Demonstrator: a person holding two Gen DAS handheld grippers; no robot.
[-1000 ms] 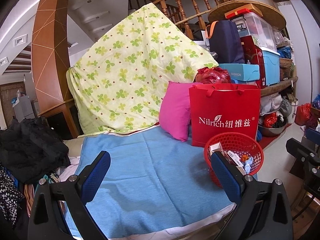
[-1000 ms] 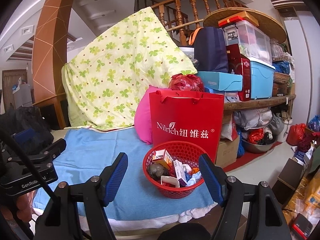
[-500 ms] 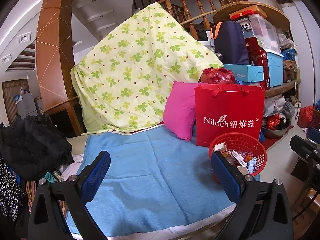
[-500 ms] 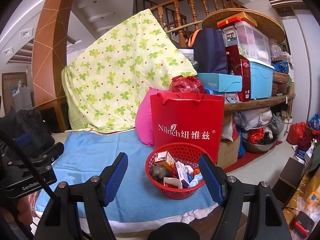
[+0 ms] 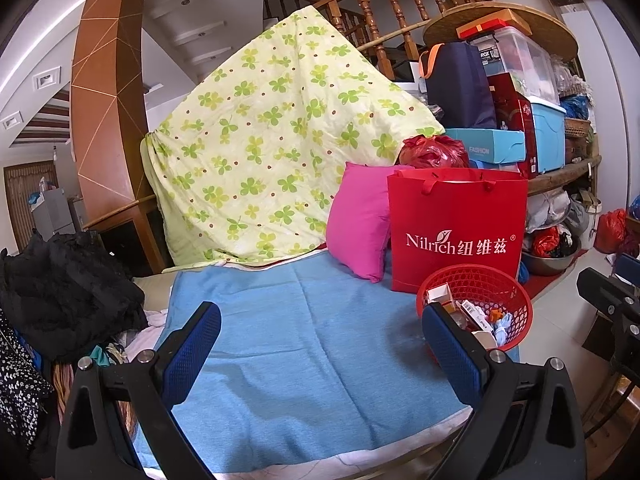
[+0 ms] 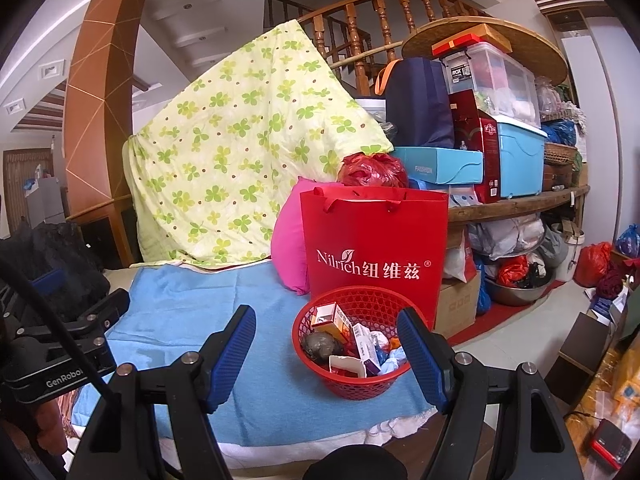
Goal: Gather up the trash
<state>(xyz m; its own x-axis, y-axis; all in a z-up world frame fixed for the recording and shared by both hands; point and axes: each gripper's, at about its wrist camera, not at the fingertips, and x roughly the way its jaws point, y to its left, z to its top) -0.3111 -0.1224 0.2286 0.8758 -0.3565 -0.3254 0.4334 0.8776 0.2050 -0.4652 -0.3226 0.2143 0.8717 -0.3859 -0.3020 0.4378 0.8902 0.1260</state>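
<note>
both tongs spread wide and empty, trash basket on the blue blanket ahead

i hold a gripper in each hand, and both hang above the near edge of a blue blanket (image 5: pixel 304 344). my left gripper (image 5: pixel 320 332) is spread wide with nothing between its blue pads. my right gripper (image 6: pixel 326 338) is likewise spread wide and holds nothing. the red mesh basket (image 6: pixel 352 384) sits on the blanket's near right corner, filled with small cartons, crumpled paper and a dark lump. in my right view it lies just beyond the fingertips, mostly framed between them. in my left view it sits behind the right-hand finger. a red paper bag (image 6: pixel 376 248) stands directly behind the basket, beside a pink pillow (image 5: pixel 356 224).
</note>
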